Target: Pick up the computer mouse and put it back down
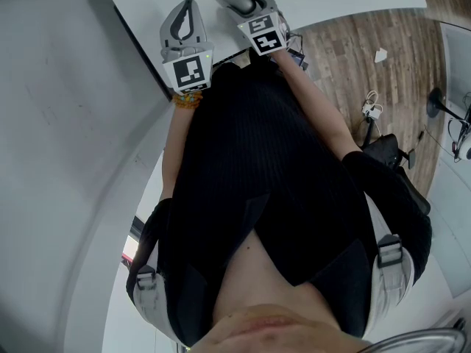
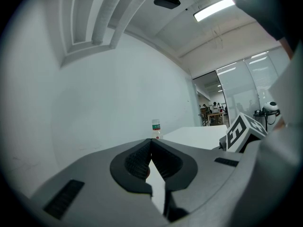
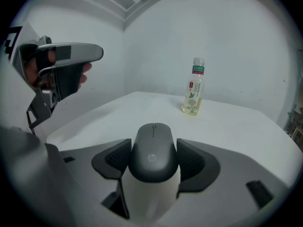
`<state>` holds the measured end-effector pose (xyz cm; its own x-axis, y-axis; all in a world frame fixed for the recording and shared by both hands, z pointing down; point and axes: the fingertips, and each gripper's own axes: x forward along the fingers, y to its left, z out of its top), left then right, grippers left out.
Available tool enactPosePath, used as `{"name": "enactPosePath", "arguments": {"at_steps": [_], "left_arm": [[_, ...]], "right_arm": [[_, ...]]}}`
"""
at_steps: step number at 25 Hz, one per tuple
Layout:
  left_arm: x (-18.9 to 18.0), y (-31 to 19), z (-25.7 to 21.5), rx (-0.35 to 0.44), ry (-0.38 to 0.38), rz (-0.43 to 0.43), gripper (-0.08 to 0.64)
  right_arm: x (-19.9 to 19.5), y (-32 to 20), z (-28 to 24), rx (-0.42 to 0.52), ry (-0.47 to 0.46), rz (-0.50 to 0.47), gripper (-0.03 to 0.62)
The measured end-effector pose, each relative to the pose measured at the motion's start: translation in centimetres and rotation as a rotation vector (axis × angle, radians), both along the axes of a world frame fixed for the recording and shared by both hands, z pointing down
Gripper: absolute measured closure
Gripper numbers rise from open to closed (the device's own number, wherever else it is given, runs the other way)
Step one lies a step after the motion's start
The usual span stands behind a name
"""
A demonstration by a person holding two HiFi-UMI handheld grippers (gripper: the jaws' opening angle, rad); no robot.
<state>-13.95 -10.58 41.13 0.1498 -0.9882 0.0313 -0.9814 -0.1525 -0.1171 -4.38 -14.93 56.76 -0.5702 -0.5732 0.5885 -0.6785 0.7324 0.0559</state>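
At the white table (image 3: 236, 126), the right gripper (image 3: 154, 151) clamps the grey computer mouse (image 3: 153, 143). The left gripper (image 2: 151, 145) is closed, empty.

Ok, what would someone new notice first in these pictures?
The dark grey computer mouse stands out, clamped between the jaws of the right gripper over the white table. Behind it stands a clear plastic bottle with a green label. The left gripper, raised alongside, is shut and empty.

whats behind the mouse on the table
A bottle stands upright on the white table behind the mouse, apart from it, with a plain wall beyond. The mouse hides the table just past its far end.
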Motion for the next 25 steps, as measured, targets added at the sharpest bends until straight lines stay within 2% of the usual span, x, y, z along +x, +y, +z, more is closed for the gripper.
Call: {"name": "enactPosePath", "arguments": {"at_steps": [14, 25], "left_arm": [[0.5, 0.2, -0.1, 0.004, -0.008, 0.006, 0.557], [0.3, 0.3, -1.5, 0.044, -0.013, 0.003, 0.557]], "right_arm": [[-0.7, 0.4, -10.9, 0.229, -0.141, -0.017, 0.307], [-1.5, 1.3, -18.7, 0.424, -0.22, -0.009, 0.307]]}}
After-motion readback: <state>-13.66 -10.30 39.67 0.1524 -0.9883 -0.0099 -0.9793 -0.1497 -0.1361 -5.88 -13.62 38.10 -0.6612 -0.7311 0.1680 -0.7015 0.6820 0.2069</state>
